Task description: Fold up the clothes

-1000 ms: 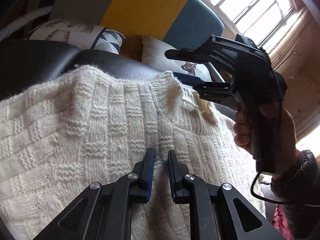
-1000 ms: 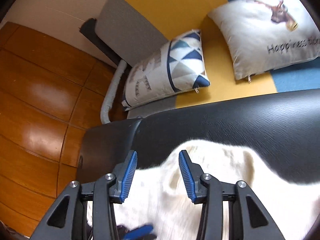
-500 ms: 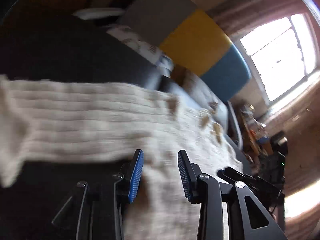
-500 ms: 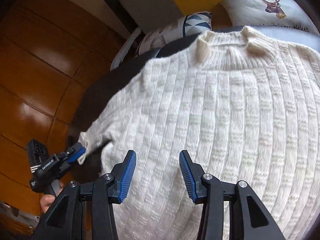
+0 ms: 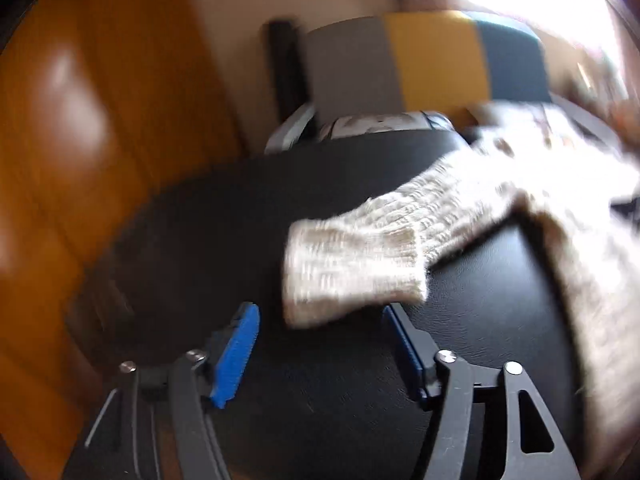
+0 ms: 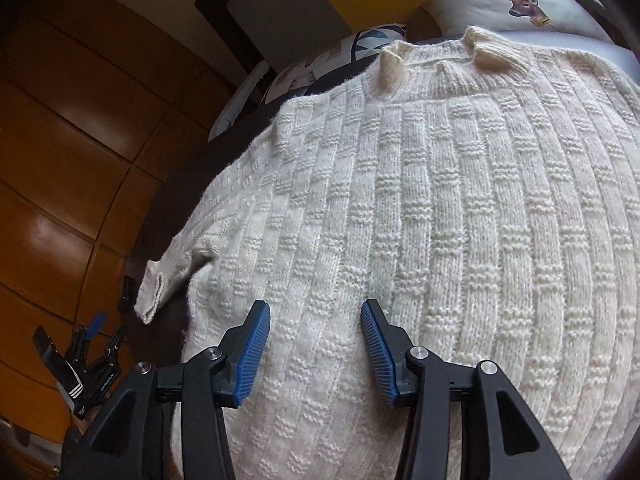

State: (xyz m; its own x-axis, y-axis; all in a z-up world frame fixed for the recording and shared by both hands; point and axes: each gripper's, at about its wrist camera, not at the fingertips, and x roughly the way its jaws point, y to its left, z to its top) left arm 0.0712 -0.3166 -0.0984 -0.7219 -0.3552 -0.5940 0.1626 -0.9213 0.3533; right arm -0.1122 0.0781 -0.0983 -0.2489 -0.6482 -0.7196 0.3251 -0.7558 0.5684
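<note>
Cream cable-knit sweater (image 6: 460, 220) lies spread flat, collar away from the camera, across a black leather surface (image 5: 460, 360), filling most of the right wrist view. Its ribbed collar (image 6: 472, 54) points toward a deer-print cushion (image 6: 516, 8) and a triangle-patterned cushion (image 6: 360, 46), which sit against a sofa back in grey, yellow and blue panels (image 5: 424, 60).

One sleeve (image 5: 380, 248) stretches out to the sweater's left, its ribbed cuff (image 5: 352, 276) resting on the leather. The left gripper (image 5: 324, 332) hovers just short of that cuff with its blue-padded jaws spread wide and nothing between them; the cuff's near edge appears to overlap the tip of the right-hand finger, though motion blur in the left wrist view makes contact hard to confirm.

The right gripper (image 6: 316, 324) sits over the lower body of the sweater, jaws likewise apart and holding nothing, the knit visible in the gap between the pads.

Glossy wooden panelling (image 6: 72, 140) runs along the left of both views. From the right wrist camera, the left gripper shows small at the lower left, near the cuff.
</note>
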